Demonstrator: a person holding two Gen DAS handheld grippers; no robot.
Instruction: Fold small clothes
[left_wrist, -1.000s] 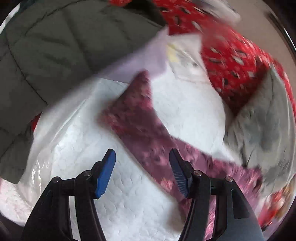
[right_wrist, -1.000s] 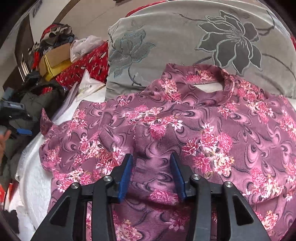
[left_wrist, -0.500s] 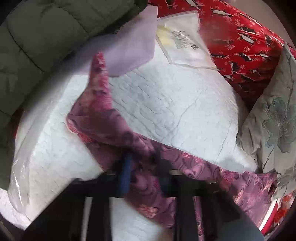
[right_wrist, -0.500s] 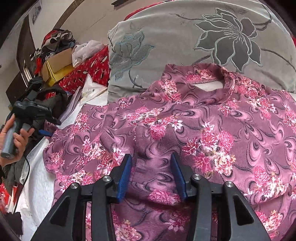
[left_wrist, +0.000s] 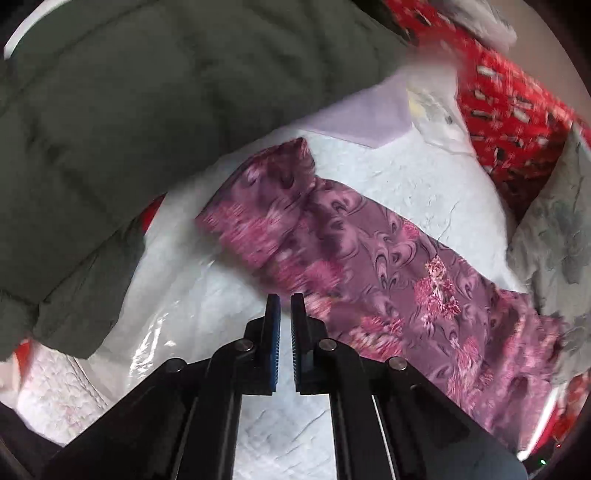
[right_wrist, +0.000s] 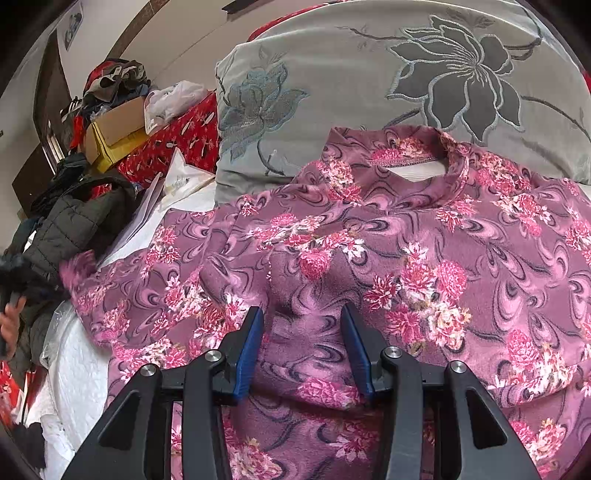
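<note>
The left gripper (left_wrist: 285, 308) is nearly closed beside the sleeve (left_wrist: 280, 206), holding nothing I see. The right gripper (right_wrist: 303, 347) sits open on the shirt (right_wrist: 424, 266). Next, I think: grip the sleeve and fold it toward the collar (right_wrist: 406, 157).

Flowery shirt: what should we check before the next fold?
1. Left gripper holding the sleeve: not ok. It is nearly shut with no cloth between; the sleeve lies past its tips.
2. Right gripper ready to grab: ok. It is open, astride a ridge of the shirt.
3. Shirt lying flat: not ok. It is creased near the shoulder.
4. Sleeve stretched out: ok.
5. Jacket clear of the cuff: cannot tell.
</note>
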